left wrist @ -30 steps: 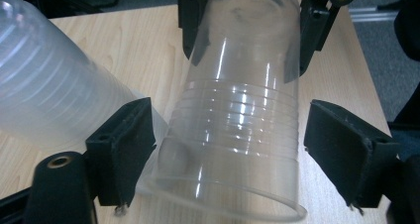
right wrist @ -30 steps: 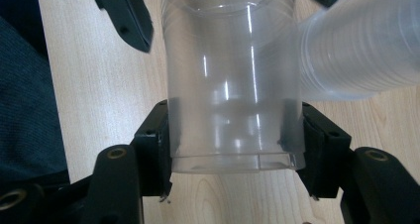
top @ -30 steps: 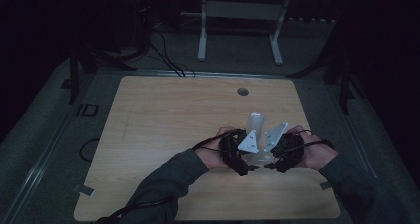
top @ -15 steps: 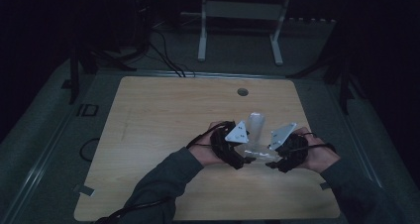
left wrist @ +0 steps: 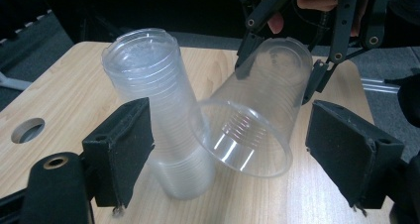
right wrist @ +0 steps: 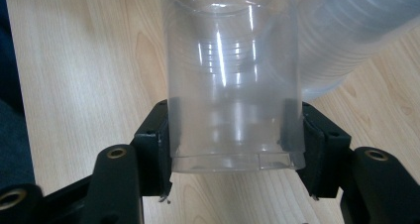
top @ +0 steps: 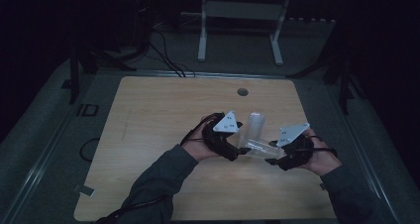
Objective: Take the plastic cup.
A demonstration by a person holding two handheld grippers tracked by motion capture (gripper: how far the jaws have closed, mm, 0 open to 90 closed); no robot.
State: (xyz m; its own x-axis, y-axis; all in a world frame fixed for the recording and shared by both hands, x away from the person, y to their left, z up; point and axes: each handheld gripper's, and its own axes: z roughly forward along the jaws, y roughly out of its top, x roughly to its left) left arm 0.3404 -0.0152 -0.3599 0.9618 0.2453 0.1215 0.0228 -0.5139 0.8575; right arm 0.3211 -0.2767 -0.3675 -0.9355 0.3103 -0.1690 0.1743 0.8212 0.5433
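A person's two hand-held grippers meet over a wooden surface [top: 148, 135] in a dim room, a single clear plastic cup [left wrist: 252, 110] lying tipped between them. The right gripper [right wrist: 233, 149] holds the cup, its fingers [right wrist: 156, 140] pressed against opposite sides of the cup's base, with the open mouth turned toward the left gripper [left wrist: 228, 149]. In the high view the cup sits at about five o'clock from the surface's middle, between the two grey three-cornered plates. The left gripper's fingers [left wrist: 124, 144] have just been opening and now stand wide, one on each side of the cup's rim without touching it. Just beside the held cup, at roughly ten o'clock from it in the left gripper view, a tall stack of clear cups [left wrist: 158, 120] stands upright on the surface, its foot close to the left gripper's near finger. A round cable hole [top: 242, 91] lies toward the far edge, at twelve o'clock from the stack.
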